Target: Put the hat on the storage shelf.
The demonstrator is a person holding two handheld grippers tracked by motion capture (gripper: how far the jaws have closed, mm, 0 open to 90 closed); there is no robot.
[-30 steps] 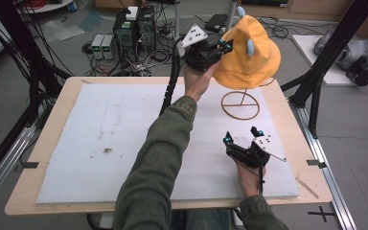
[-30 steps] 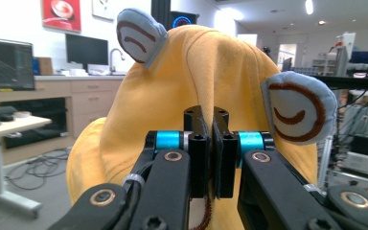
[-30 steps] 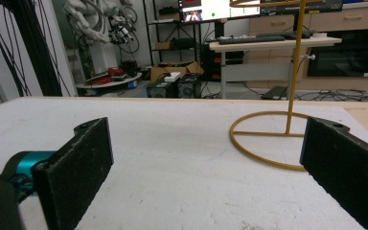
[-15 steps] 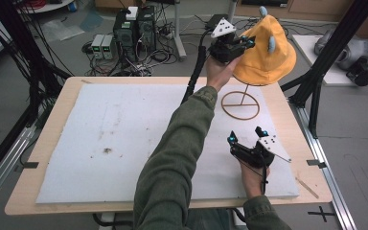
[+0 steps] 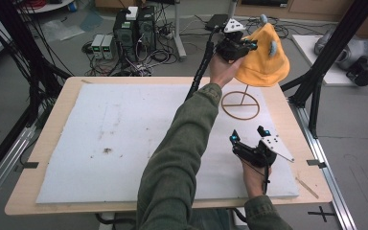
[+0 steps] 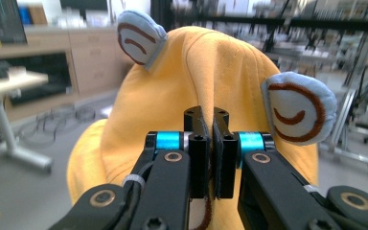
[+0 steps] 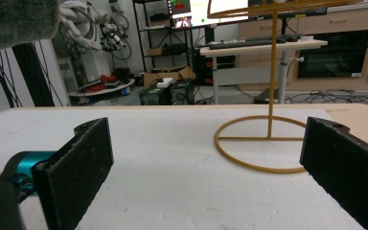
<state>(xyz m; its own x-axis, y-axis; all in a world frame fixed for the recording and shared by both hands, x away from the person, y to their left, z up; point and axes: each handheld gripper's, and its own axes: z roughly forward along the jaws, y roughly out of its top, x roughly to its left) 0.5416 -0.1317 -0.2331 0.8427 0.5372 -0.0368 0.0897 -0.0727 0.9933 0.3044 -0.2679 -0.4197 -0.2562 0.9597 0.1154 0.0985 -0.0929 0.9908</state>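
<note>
White mat (image 5: 124, 139): wire stand (image 5: 240, 105) near right gripper (image 5: 250, 137), seemingly unobstructed.

No writing, label, brand or number can be read anywhere. The monitor (image 7: 206, 12) behind the desk shows coloured patches too small to make out, and the brown curved stitching on the hat's (image 6: 191, 86) blue ears (image 6: 299, 108) forms no letters.

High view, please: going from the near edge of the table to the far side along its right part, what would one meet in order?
Right gripper → round base of the wire stand → yellow hat held up in the left gripper.
</note>
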